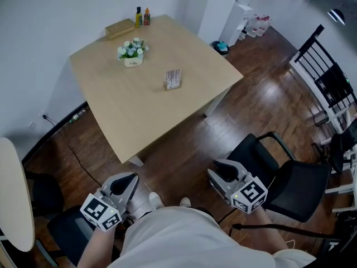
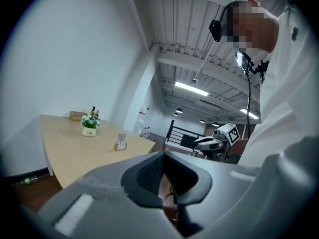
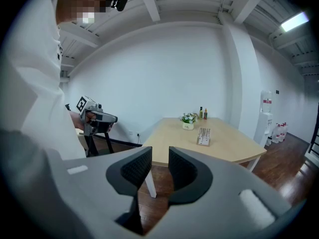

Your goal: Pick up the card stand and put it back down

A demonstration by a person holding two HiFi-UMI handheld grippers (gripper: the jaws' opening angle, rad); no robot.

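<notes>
I find the left gripper closed: its black ribbed pads meet along their tips and grip nothing. The right gripper stands slightly open, a narrow gap showing between its pads, and it too holds nothing. In the head view both sit low, the left at seven o'clock and the right at five o'clock, each held close to my body over the dark wooden floor.

At three o'clock from the right gripper stands a black office chair with armrests. At nine o'clock from the left gripper is the rim of a pale round tabletop.

Ahead at twelve o'clock is the light wooden square table, well apart from both grippers, with bare floor and the table's near edge between them. The small card stand with its wooden base rests upright near the table's centre, untouched. At ten o'clock from it sits a white pot of white and green flowers. Further on, at the far corner, are two small bottles beside a flat wooden box. A black metal railing stands at two o'clock.
</notes>
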